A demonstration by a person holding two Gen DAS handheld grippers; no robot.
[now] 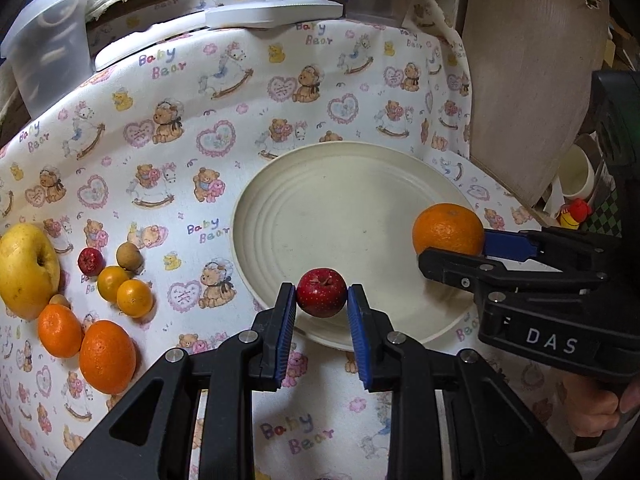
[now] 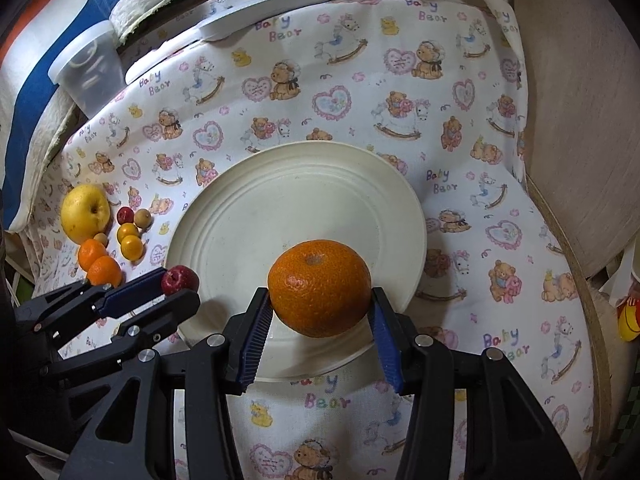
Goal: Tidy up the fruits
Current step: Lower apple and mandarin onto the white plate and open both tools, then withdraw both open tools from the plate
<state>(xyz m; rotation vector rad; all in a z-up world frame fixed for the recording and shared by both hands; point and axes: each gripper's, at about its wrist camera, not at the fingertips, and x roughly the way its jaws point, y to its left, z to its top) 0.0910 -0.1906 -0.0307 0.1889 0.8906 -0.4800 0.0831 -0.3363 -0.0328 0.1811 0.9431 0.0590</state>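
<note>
Cream plate (image 2: 224, 240): bare, ridged, on the bear-print cloth (image 1: 240, 120).
Left gripper (image 1: 322, 298): pads clamped on a small red apple (image 1: 321, 292), held above the plate's near rim.
Right gripper (image 2: 322, 304): pads pressed on a mandarin (image 2: 319, 288), held over the plate's near half.
Remaining fruit: yellow apple (image 1: 26, 266), two oranges (image 1: 107, 356), two small yellow fruits (image 1: 134, 298), one small red fruit (image 1: 91, 261), clustered on the cloth left of the plate.
</note>
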